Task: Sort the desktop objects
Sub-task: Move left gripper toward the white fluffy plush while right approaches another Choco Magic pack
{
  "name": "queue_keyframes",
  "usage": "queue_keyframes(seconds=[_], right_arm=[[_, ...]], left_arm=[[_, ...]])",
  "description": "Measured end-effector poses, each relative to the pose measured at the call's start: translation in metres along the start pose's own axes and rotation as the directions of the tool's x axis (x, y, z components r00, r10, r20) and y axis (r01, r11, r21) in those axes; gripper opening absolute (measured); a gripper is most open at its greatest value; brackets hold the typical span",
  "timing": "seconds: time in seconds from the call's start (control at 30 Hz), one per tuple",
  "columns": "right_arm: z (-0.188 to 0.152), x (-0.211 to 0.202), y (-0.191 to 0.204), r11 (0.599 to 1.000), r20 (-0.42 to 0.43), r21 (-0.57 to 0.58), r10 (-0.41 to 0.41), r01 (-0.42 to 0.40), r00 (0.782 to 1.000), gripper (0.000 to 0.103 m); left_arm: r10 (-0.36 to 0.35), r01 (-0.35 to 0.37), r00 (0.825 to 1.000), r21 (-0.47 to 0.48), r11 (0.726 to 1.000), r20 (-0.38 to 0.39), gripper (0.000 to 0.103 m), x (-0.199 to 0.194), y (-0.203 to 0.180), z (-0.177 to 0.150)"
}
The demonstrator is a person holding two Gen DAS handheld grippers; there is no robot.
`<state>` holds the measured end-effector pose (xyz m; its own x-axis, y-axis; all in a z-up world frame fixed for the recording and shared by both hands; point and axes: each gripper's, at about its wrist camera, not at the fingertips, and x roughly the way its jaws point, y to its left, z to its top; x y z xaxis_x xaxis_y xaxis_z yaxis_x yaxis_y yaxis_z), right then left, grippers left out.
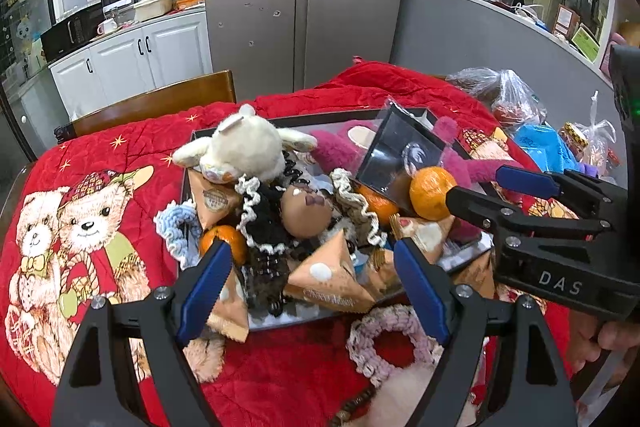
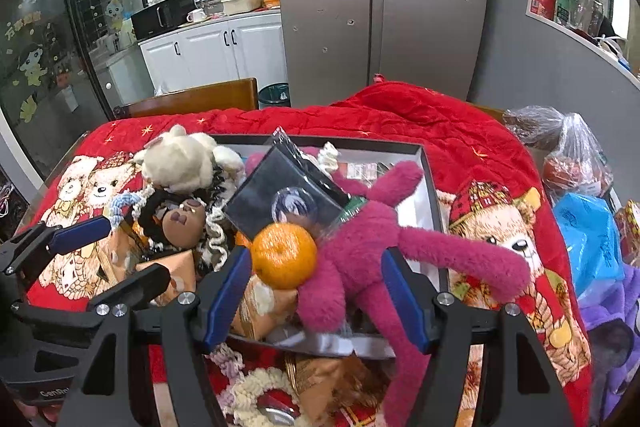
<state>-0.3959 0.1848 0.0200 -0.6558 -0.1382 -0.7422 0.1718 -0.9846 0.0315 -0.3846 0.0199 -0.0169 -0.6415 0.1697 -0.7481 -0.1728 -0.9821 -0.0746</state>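
Observation:
A shallow grey box (image 1: 408,113) (image 2: 426,163) on a red quilt is heaped with things: a cream plush bear (image 1: 244,143) (image 2: 180,159), a magenta plush toy (image 2: 376,239) (image 1: 336,147), a brown doll head (image 1: 306,211) (image 2: 182,223), tangerines (image 1: 432,193) (image 2: 284,255), orange pyramid packets (image 1: 328,275) and a dark clear case (image 1: 400,155) (image 2: 280,203). My left gripper (image 1: 314,283) is open and empty over the box's near side. My right gripper (image 2: 316,291) is open and empty, with the tangerine and the magenta toy between its fingers; it also shows in the left wrist view (image 1: 472,183).
The red quilt (image 1: 100,187) with bear prints covers the table. A pink crochet ring (image 1: 388,343) and a cream one (image 2: 256,383) lie in front of the box. Plastic bags (image 2: 576,163) sit at the right. A wooden chair back (image 1: 160,103) stands behind.

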Motion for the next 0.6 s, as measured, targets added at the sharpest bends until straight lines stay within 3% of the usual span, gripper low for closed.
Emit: queue_keyframes(seconds=[0.6], right_arm=[[-0.038,-0.035,0.011,1.0,-0.001,0.001,-0.019,0.019,1.0,0.069]], left_arm=[[0.006,-0.005,1.0,0.048,0.999,-0.008,0.085,-0.051,-0.026,-0.056]])
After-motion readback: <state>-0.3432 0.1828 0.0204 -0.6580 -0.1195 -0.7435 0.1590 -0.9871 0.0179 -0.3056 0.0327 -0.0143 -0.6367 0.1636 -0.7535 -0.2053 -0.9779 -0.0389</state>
